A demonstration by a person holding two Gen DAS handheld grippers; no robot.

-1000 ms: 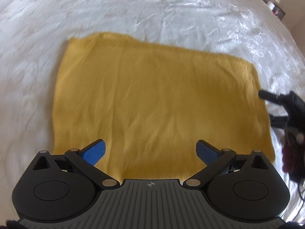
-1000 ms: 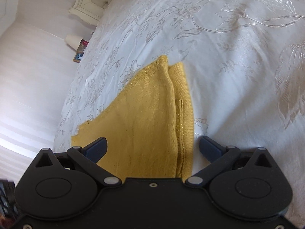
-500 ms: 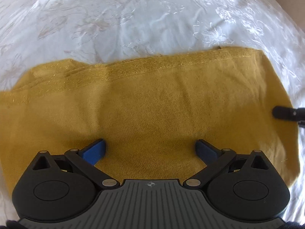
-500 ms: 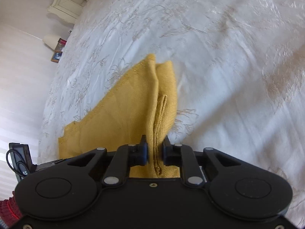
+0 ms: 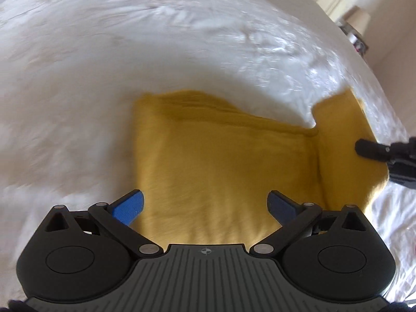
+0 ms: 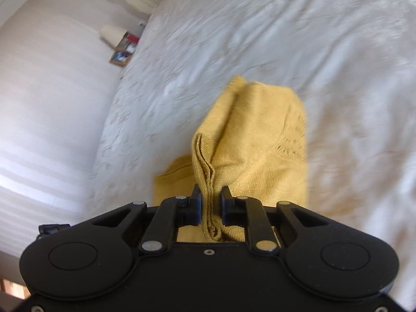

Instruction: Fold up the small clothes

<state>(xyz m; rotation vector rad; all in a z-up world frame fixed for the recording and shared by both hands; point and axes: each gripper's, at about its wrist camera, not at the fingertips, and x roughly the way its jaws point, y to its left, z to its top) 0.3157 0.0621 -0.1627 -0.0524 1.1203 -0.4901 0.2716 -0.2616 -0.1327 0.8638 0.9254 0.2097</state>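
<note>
Mustard-yellow knitted garment [image 5: 223, 166] lies on a white embroidered bedspread [image 5: 130, 52], filling centre and right of the left wrist view, its right end raised in a fold. Left gripper [image 5: 205, 204] with blue pads [image 5: 128, 204] at lower centre, jaws spread wide, nothing pinched, cloth beneath. Right gripper [image 5: 364, 147] enters at right edge of that view on the raised end. In the right wrist view the right gripper [image 6: 210, 206] at lower centre has jaws nearly together, clamped on a bunched layered edge of the garment [image 6: 260, 140], which hangs away toward frame centre. Cream lamp [image 6: 111, 32] and framed picture [image 6: 119, 57] upper left, blurred.
</note>
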